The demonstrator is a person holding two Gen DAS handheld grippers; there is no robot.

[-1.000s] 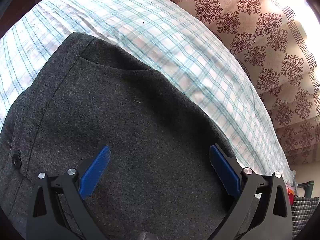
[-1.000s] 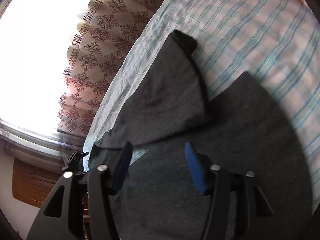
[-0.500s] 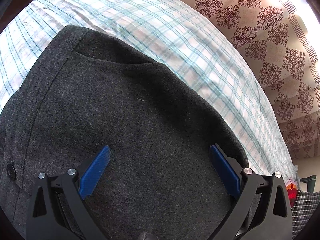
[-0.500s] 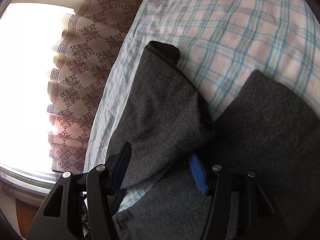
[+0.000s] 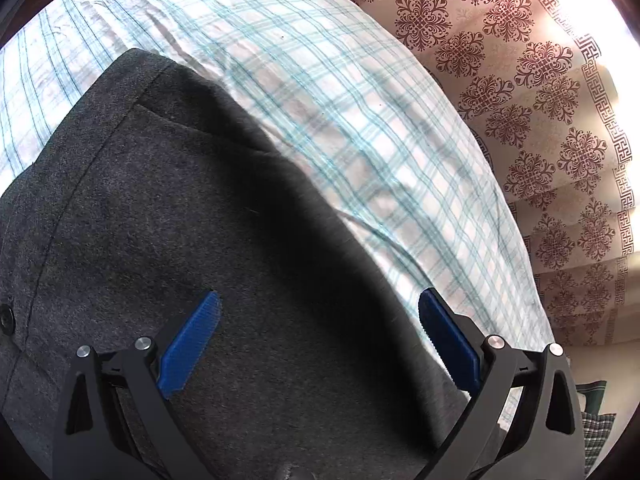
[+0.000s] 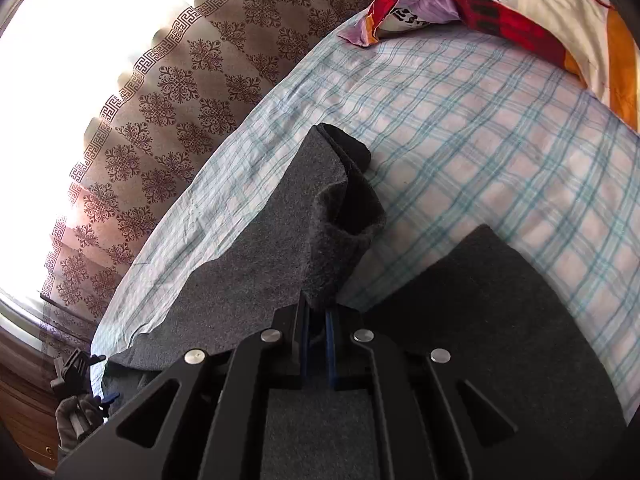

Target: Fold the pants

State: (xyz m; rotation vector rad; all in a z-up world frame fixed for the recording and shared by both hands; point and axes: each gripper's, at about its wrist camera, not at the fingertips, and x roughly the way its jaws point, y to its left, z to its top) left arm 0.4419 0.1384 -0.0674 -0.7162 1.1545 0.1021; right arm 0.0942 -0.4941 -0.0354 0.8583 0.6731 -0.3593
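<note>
Dark grey pants (image 5: 168, 216) lie on a bed with a blue-checked sheet (image 5: 320, 92). In the left wrist view my left gripper (image 5: 318, 330) is open and empty, hovering over the waist part with its pocket seam and a button (image 5: 5, 320). In the right wrist view my right gripper (image 6: 316, 316) is shut on the inner edge of one pant leg (image 6: 276, 264), which is lifted and creased into a ridge. The other leg (image 6: 492, 320) lies flat to the right.
A brown patterned curtain (image 6: 168, 92) hangs along the far side of the bed under a bright window. A colourful pillow (image 6: 500, 4) lies at the head of the bed. The left gripper's handle and gloved hand show in the right wrist view (image 6: 76, 408).
My right gripper has moved forward onto the pant leg's edge, shut on it, and the cloth has risen. My left gripper stays open and has drifted slightly over the waist.
</note>
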